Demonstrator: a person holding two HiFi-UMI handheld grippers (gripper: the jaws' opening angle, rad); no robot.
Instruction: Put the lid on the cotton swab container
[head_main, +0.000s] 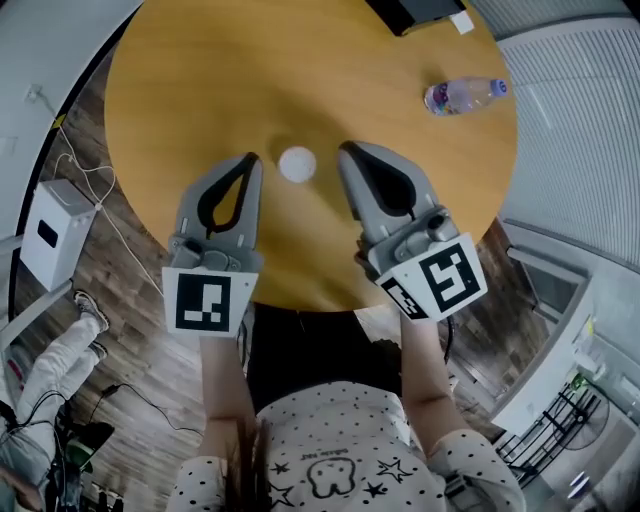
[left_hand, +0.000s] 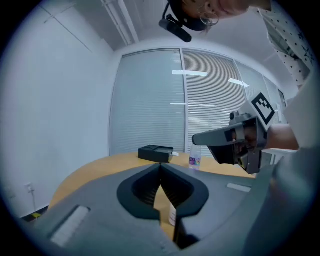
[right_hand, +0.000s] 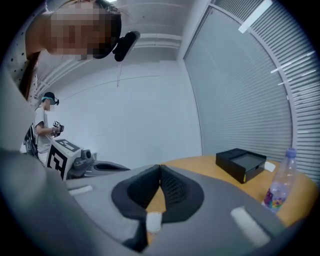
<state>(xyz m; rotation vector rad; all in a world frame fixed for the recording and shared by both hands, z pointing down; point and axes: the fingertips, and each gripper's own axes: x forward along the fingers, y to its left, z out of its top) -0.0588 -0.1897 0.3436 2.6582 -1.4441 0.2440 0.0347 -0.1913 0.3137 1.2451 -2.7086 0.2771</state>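
The cotton swab container (head_main: 297, 164) is a small white round tub that stands on the round wooden table (head_main: 200, 80), and from above its top looks plain white. It sits between my two grippers and touches neither. My left gripper (head_main: 251, 160) is just to its left, jaws shut with nothing in them. My right gripper (head_main: 346, 150) is just to its right, also shut and empty. Below the shut jaws the container (left_hand: 172, 215) shows in the left gripper view. The same container (right_hand: 153, 221) shows in the right gripper view.
A plastic water bottle (head_main: 462, 95) lies at the table's far right and a black box (head_main: 415, 12) sits at the far edge. A white unit (head_main: 52, 233) and cables stand on the floor at left. Another person (right_hand: 42, 125) stands in the background.
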